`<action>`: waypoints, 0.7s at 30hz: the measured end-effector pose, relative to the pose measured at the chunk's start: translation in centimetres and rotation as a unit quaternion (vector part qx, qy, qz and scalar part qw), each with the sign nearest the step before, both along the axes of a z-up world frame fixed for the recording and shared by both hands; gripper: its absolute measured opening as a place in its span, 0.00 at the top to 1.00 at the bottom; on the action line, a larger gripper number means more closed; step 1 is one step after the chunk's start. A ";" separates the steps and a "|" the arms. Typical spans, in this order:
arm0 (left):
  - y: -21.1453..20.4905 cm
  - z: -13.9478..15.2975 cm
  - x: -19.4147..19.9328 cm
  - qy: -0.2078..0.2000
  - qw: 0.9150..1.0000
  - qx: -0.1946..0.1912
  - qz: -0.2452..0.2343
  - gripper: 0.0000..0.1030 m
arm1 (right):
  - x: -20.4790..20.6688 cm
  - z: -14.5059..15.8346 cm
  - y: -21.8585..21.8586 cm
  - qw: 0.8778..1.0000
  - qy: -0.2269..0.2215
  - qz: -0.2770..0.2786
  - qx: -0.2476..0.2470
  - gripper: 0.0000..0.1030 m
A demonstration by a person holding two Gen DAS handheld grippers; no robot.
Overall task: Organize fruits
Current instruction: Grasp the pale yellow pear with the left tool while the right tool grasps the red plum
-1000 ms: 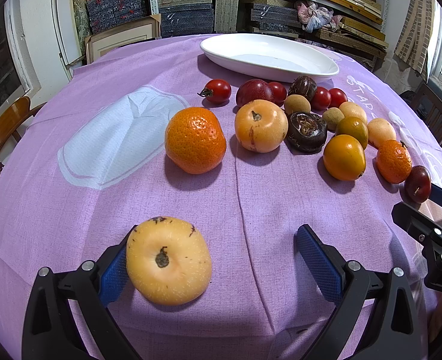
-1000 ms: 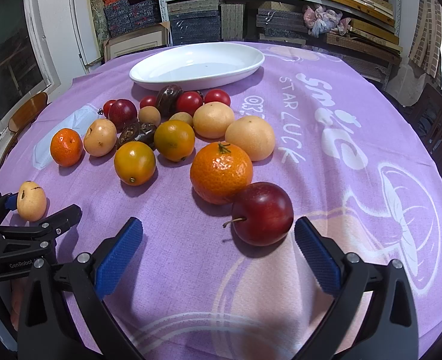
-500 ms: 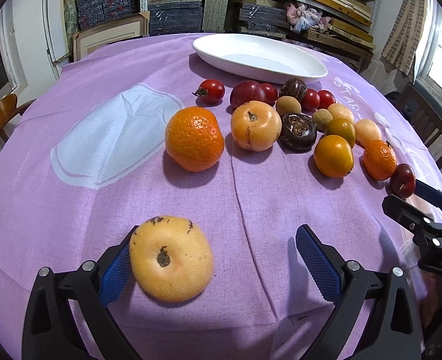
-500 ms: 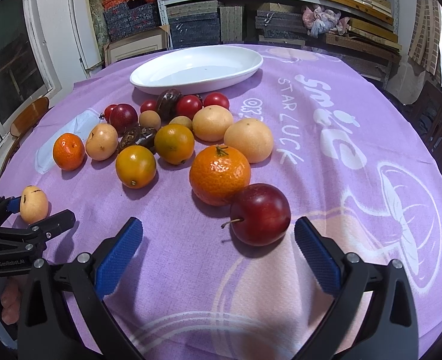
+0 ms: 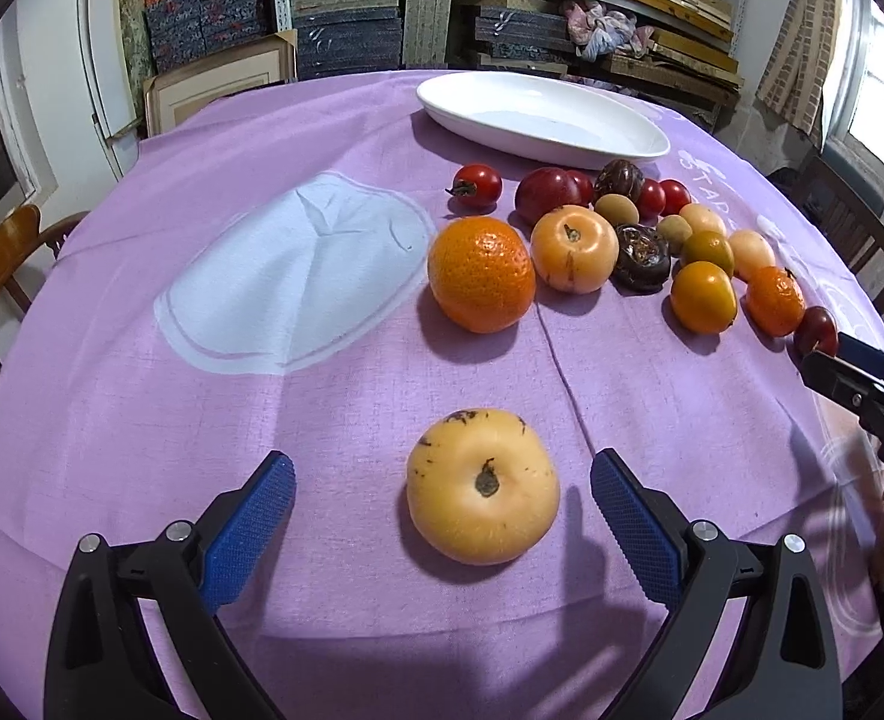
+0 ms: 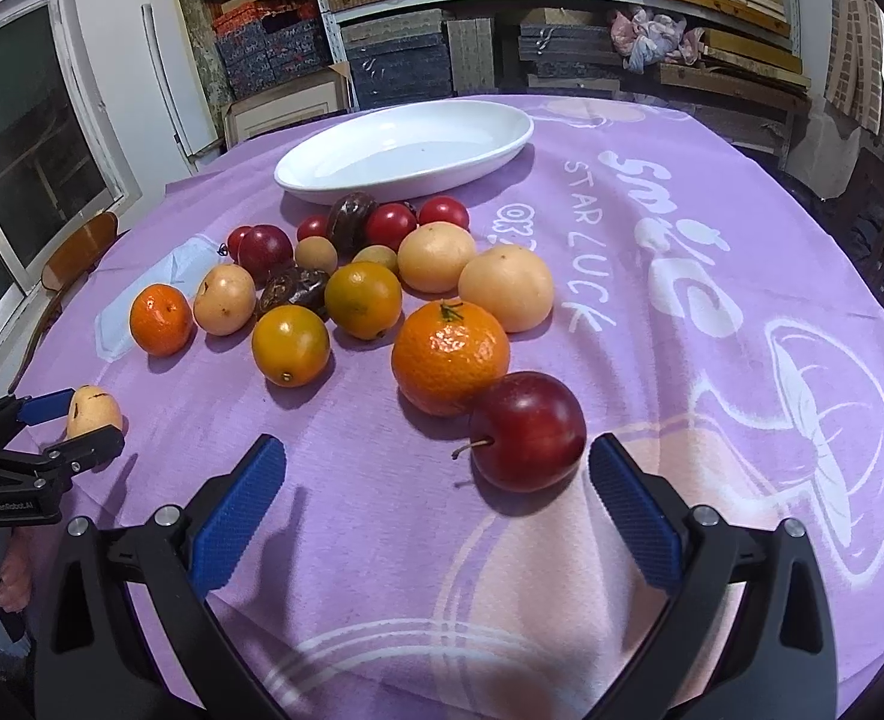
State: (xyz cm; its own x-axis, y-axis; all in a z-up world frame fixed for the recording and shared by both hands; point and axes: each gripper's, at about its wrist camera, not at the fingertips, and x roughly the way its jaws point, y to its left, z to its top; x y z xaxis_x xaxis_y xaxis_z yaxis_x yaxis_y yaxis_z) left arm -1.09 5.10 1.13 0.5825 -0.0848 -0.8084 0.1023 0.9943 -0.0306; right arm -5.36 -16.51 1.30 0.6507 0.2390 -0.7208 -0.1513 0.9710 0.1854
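Right wrist view: left gripper (image 6: 60, 426) jaws apart, half hiding yellow fruit (image 6: 90, 413); right gripper (image 6: 435, 486) jaws apart.

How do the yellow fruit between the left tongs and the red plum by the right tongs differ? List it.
The yellow fruit is pale and speckled with dark marks; the red plum is glossy dark red. The yellow fruit lies alone; the plum touches a mandarin. Both rest on the purple cloth, ungripped.

A speckled pale-yellow round fruit (image 5: 482, 486) lay alone near the purple-clothed table's front edge; mixed fruits (image 6: 381, 288) clustered before an empty white oval dish (image 6: 405, 150).
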 end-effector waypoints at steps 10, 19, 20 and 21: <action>-0.9 0.4 0.2 -0.005 1.000 -0.007 -0.001 0.56 | 0.1 -0.1 -0.5 1.000 0.006 -0.003 0.015 0.04; -0.9 0.2 -0.5 -0.033 0.999 -0.019 -0.008 0.56 | -0.5 0.8 -0.2 0.999 -0.029 0.031 0.009 0.04; -0.7 0.3 -0.6 -0.038 0.999 -0.022 -0.006 0.56 | -0.4 0.9 -0.2 0.999 -0.028 0.044 0.006 0.04; -0.6 0.4 -0.7 -0.042 0.999 -0.024 -0.003 0.56 | -0.2 1.0 -0.2 0.998 -0.025 0.052 0.006 0.04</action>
